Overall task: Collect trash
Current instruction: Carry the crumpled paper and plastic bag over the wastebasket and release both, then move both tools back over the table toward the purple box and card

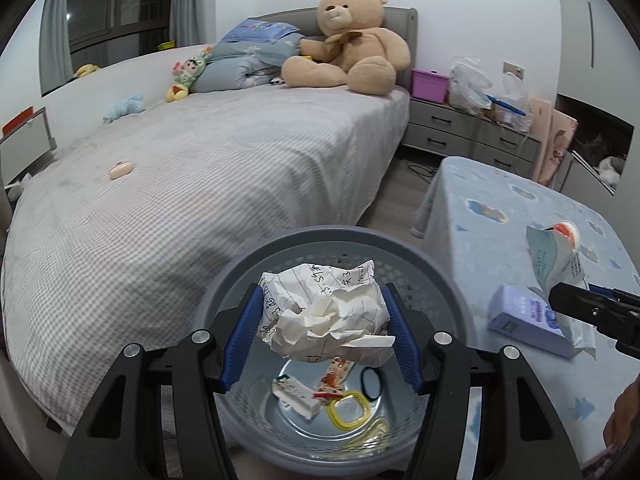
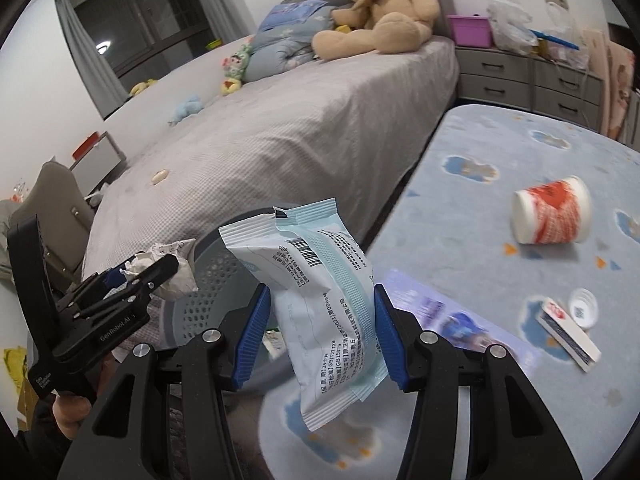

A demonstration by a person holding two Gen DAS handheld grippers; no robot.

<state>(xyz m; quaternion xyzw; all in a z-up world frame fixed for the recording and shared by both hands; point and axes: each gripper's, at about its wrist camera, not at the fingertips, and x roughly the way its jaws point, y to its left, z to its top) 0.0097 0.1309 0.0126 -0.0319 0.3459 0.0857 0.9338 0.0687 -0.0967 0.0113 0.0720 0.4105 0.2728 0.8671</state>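
My left gripper [image 1: 322, 322] is clamped on a crumpled ball of lined white paper with handwriting [image 1: 328, 312], its 2 blue ribbed pads pressing the sides, and I hold it directly over the mouth of the round grey perforated plastic wastebasket [image 1: 436, 280]. At the bottom of that basket lie a few small printed wrappers [image 1: 298, 394], a yellow plastic ring [image 1: 347, 408] and a black hair band [image 1: 370, 384].

My right gripper [image 2: 318, 334] is closed on a torn-open pale blue and white plastic packet with a barcode and printed text [image 2: 320, 280], held upright above the edge of the light blue patterned cloth [image 2: 500, 140], just beside the basket's rim.

On that cloth lie a red and white paper cup on its side [image 2: 552, 216], a small white cap [image 2: 583, 307], a flat white and dark box [image 2: 568, 334] and a lilac rectangular carton [image 1: 524, 320]. A grey checked bed [image 1: 200, 184] with a large tan teddy bear [image 1: 352, 40] stands beyond the basket.
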